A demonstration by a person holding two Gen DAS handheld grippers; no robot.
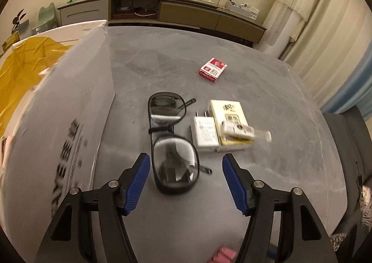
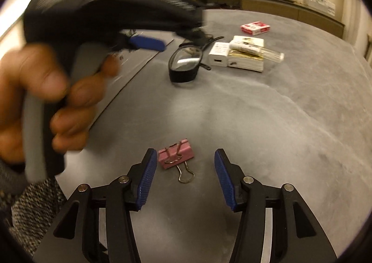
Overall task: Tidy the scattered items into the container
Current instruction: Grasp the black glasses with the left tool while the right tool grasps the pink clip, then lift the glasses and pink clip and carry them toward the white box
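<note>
Hovering spread, left gripper (image 1: 184, 174) straddles the safety glasses (image 1: 172, 144); pinching a lens risks slipping. Right gripper (image 2: 183, 170), also spread, brackets the pink binder clip (image 2: 176, 157), whose wire handle may snag.

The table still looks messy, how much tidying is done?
Nothing looks put away yet. Both claws are open and empty. The left claw hovers by the glasses, and the right claw hovers over the pink clip. Left on the table: glasses, clip, charger, cream box, small bottle and red box. The box waits on the left.
</note>
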